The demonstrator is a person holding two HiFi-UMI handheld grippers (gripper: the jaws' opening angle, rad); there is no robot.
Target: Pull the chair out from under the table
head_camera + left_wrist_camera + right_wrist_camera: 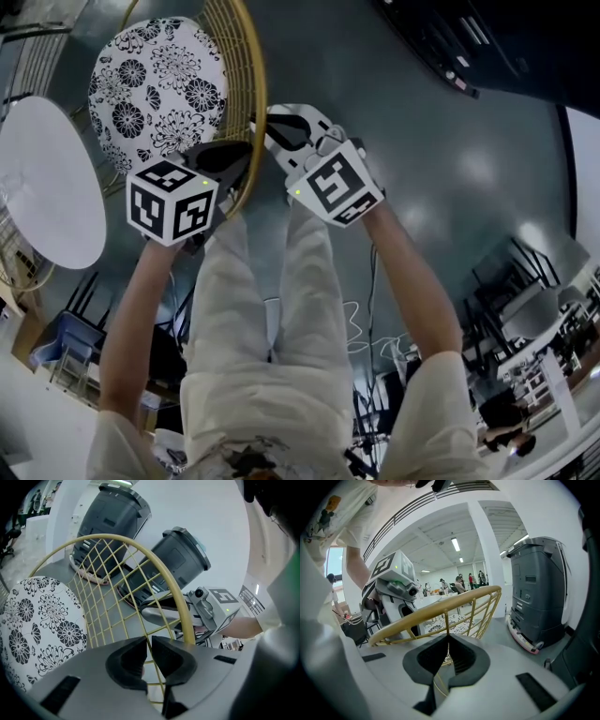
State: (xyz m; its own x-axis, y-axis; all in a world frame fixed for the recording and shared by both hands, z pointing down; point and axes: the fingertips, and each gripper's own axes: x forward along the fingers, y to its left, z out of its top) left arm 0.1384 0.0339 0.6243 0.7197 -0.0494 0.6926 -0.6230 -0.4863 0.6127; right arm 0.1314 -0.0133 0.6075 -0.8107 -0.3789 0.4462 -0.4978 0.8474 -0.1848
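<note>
My left gripper (pixel 228 161) and right gripper (pixel 279 131) each clench a thin wire of the chair (pixel 253 84) back, upper centre of the head view, with the white table (pixel 47 187) near at the left edge.

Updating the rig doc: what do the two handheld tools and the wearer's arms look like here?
Left tool and right tool: pale grey moulded bodies, black notched pads. Each carries a white cube printed with black square markers, plus a small green light. The person wears short off-white sleeves.
</note>
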